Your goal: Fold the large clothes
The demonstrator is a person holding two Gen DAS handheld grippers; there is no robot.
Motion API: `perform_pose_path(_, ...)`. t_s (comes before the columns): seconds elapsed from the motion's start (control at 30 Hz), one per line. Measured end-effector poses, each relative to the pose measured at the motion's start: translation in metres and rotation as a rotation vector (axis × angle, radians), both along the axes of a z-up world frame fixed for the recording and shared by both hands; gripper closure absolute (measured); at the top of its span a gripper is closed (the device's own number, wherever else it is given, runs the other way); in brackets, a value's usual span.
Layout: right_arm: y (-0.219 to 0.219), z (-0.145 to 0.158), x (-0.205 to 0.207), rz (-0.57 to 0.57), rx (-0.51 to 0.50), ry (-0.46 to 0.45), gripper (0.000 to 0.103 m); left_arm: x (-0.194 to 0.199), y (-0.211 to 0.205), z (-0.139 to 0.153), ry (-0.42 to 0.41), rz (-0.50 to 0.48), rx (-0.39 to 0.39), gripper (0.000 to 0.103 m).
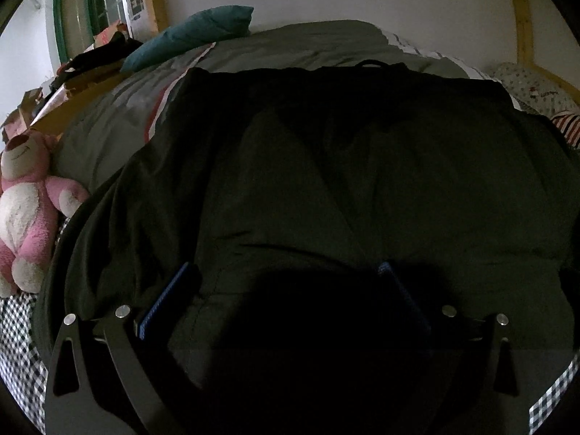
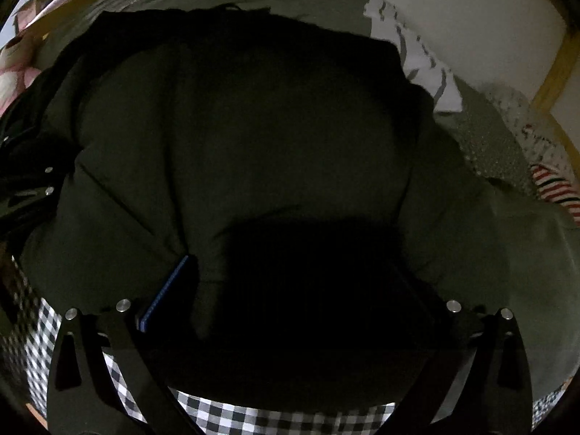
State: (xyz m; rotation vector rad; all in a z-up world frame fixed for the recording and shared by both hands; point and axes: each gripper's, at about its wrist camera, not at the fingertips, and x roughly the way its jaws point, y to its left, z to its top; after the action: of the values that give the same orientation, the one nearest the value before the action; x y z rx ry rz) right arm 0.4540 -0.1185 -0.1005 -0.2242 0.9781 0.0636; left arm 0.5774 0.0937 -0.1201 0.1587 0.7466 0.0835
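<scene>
A large dark green padded jacket [image 1: 326, 166] lies spread on the bed and fills most of both views [image 2: 235, 137]. My left gripper [image 1: 286, 272] is open, its blue-padded fingers [image 1: 170, 295] wide apart just above the jacket's near hem. My right gripper [image 2: 290, 264] is open too, over the jacket's near right part, with only its left blue pad [image 2: 168, 288] clearly lit. The left gripper's frame [image 2: 32, 188] shows at the left edge of the right wrist view. Nothing is held by either gripper.
The bed has a grey duvet [image 1: 290, 47] and a black-and-white checked sheet [image 2: 253, 413] at the near edge. A pink plush bear [image 1: 25, 203] lies left, a teal pillow [image 1: 188, 32] far left, striped cloth [image 1: 565, 127] right. A wall stands behind.
</scene>
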Motion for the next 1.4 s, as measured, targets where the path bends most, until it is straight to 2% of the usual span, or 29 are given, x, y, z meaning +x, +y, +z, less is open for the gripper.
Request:
perform_pose_path(0.07, 0.003, 0.013, 0.001, -0.023, 0.002, 0.026, 0.003, 0.001, 0.001, 0.000, 0.002, -0.001, -0.002, 0.004)
perform_pose_path(0.13, 0.003, 0.032, -0.014, -0.040, 0.028, -0.054, 0.003, 0.001, 0.001, -0.001, -0.003, -0.002, -0.004, 0.004)
perform_pose_path(0.17, -0.004, 0.031, -0.009, -0.045, 0.023, -0.080, 0.003, 0.001, 0.001, -0.001, -0.005, -0.002, -0.002, 0.004)
perform_pose_path(0.23, -0.009, 0.007, 0.001, -0.049, 0.019, -0.025, 0.003, 0.001, 0.001, -0.002, -0.007, -0.004, -0.005, 0.004)
perform_pose_path(0.3, -0.012, -0.013, 0.008, -0.008, 0.034, -0.065, 0.002, 0.001, 0.000, -0.002, -0.004, -0.003, -0.006, 0.004)
perform_pose_path(0.43, -0.021, -0.004, 0.013, -0.040, 0.111, -0.047, 0.003, 0.001, 0.001, 0.003, 0.001, -0.004, -0.021, 0.004)
perform_pose_path(0.53, -0.055, 0.029, -0.039, -0.093, 0.380, -0.213, 0.003, -0.020, 0.006, 0.022, -0.047, -0.028, -0.077, 0.005)
perform_pose_path(0.57, -0.065, 0.034, -0.057, -0.116, 0.454, -0.255, 0.003, -0.031, 0.008, 0.033, -0.089, -0.023, -0.113, 0.005)
perform_pose_path(0.63, -0.094, 0.035, -0.090, -0.173, 0.671, -0.315, 0.003, -0.039, 0.008, 0.041, -0.112, -0.018, -0.139, 0.005)
perform_pose_path(0.7, -0.113, 0.017, -0.105, -0.224, 0.880, -0.272, 0.003, -0.031, 0.001, 0.035, -0.058, -0.035, -0.149, 0.005)
perform_pose_path(0.77, -0.125, -0.008, -0.111, -0.278, 1.048, -0.214, 0.003, -0.021, -0.009, 0.016, -0.004, -0.022, -0.087, 0.004)
perform_pose_path(0.8, -0.130, -0.029, -0.111, -0.310, 1.157, -0.166, 0.003, -0.020, -0.013, 0.008, -0.024, -0.025, -0.047, 0.004)
perform_pose_path(0.83, -0.130, -0.041, -0.115, -0.327, 1.209, -0.141, 0.003, -0.020, -0.013, 0.005, -0.040, -0.020, -0.044, 0.004)
perform_pose_path(0.9, -0.128, -0.066, -0.113, -0.352, 1.299, -0.086, 0.003, -0.018, -0.010, 0.003, -0.032, -0.002, -0.071, 0.004)
perform_pose_path(0.93, -0.128, -0.074, -0.113, -0.358, 1.321, -0.094, 0.003, -0.016, -0.010, 0.003, -0.019, 0.006, -0.080, 0.004)
perform_pose_path(1.0, -0.127, -0.072, -0.113, -0.333, 1.341, -0.160, 0.003, -0.013, -0.010, 0.003, -0.006, 0.008, -0.081, 0.004)
perform_pose_path(1.07, -0.124, -0.074, -0.104, -0.335, 1.366, -0.161, 0.002, -0.012, -0.010, 0.001, -0.003, 0.006, -0.079, 0.004)
perform_pose_path(1.23, -0.124, -0.085, -0.072, -0.444, 1.493, -0.200, 0.002, -0.013, -0.010, 0.001, -0.012, 0.007, -0.076, 0.004)
perform_pose_path(1.33, -0.113, -0.083, -0.055, -0.517, 1.483, -0.199, 0.002, -0.014, -0.012, 0.000, -0.018, 0.013, -0.070, 0.004)
perform_pose_path(1.37, -0.107, -0.080, -0.051, -0.531, 1.471, -0.174, 0.002, -0.013, -0.012, 0.000, -0.020, 0.016, -0.069, 0.004)
perform_pose_path(1.4, -0.103, -0.079, -0.052, -0.546, 1.501, -0.141, 0.002, -0.014, -0.013, 0.000, -0.022, 0.017, -0.068, 0.004)
